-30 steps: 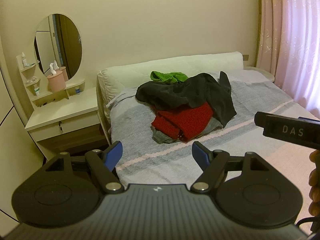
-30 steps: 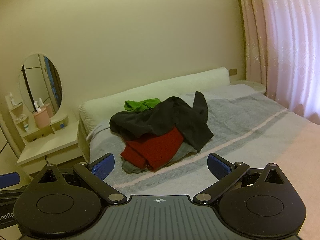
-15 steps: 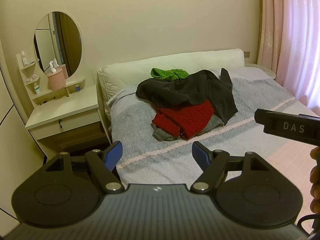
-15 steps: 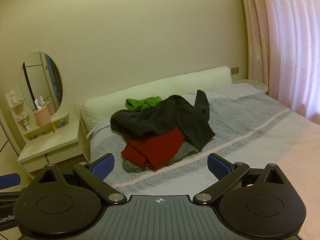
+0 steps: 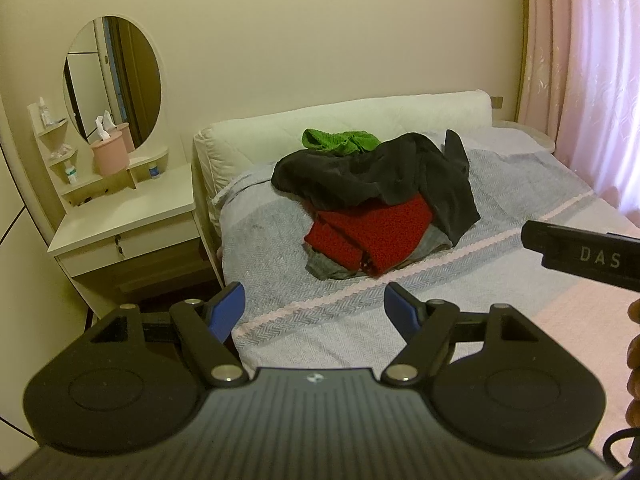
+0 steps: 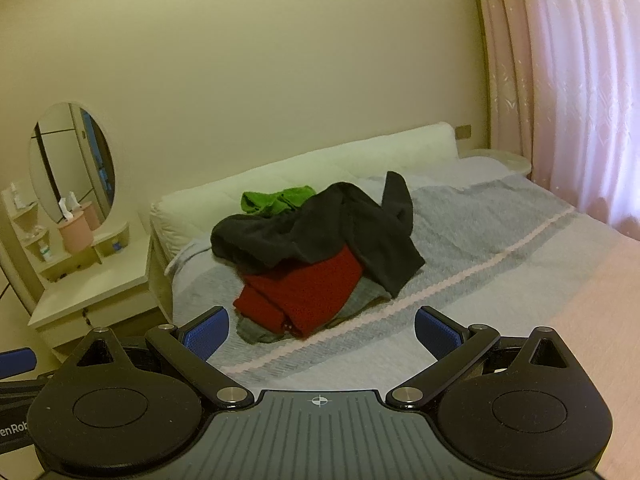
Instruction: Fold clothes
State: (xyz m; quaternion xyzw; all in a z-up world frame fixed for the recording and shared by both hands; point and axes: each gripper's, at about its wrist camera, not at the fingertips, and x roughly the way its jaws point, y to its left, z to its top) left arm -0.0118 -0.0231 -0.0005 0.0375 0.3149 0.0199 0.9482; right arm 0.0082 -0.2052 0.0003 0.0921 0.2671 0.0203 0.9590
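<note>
The bed [image 5: 280, 248] carries everything, and its broad free surface toward the foot edge is where folding would have to happen; the risk there is that a garment dragged out of the heap pulls its neighbours along and spills them toward the left edge, next to the dressing table [image 5: 128, 220]. The heap of clothes [image 5: 372, 204] sits near the head of the bed, just in front of the white headboard cushion [image 5: 360, 120], well apart from both tools. The black garment [image 5: 372, 172] drapes over the top with one limb trailing toward the right side; pinching that loose limb alone would probably stretch it out rather than lift the piece clear. Beneath it lies the red knit [image 5: 368, 236], seemingly half folded, which could be undone if the black one is tugged sideways. A grey piece [image 5: 332, 270] is trapped at the bottom, and the green garment [image 5: 340, 140] is tucked behind, easy to overlook. The left hand-held gripper [image 5: 314, 306] and the right hand-held gripper [image 6: 322, 332] both hang with jaws spread wide, holding nothing.
</note>
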